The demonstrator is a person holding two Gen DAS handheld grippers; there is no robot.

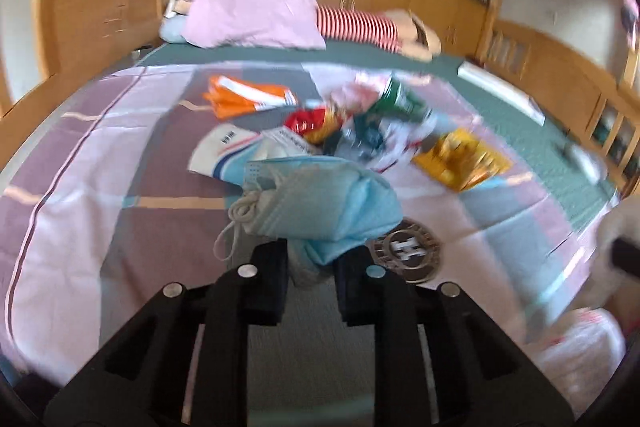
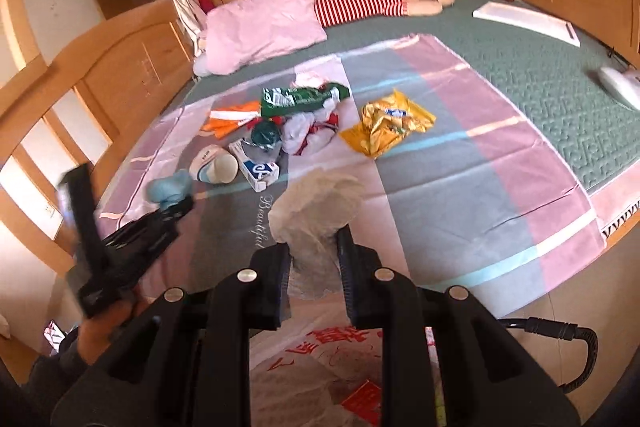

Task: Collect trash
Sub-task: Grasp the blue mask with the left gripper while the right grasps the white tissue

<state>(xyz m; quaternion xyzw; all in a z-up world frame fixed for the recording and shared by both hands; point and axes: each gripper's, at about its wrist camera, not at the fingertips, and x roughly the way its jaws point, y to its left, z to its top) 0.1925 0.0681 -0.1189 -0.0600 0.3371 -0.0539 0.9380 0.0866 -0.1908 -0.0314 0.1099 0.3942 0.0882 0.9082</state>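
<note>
Black fingers of the left claw (image 1: 310, 259) pinch a crumpled blue face mask (image 1: 332, 199); the pads press on its lower end, so the mask stands up and away from the claw, its long axis running along the fingers toward the heap of litter. A white ear loop (image 1: 236, 223) dangles off its left side. In the right wrist view the same left claw (image 2: 178, 203) hangs over the near left part of the bed, the blue mask (image 2: 168, 187) bunched at its tip, with a hand (image 2: 112, 323) gripping the handle below.

The right claw (image 2: 314, 251) is pressed together on a crumpled white tissue (image 2: 316, 207), which puffs out upward past the fingertips. Under that claw, off the near edge of the bed, lies a pale plastic bag (image 2: 320, 359) with red print.

The rest of the trash sits in the middle of the striped bed sheet (image 2: 460, 163): a green wrapper (image 2: 300, 99) lying crosswise, an orange and white wrapper (image 2: 232, 119) toward the left edge, a yellow packet (image 2: 388, 123) to the right of the heap, a white box (image 2: 256, 167) with blue lettering pointing at the near edge, and a white paper cup (image 2: 214, 163) on its side. A pink pillow (image 2: 260, 23) lies at the far left corner of the bed.
</note>
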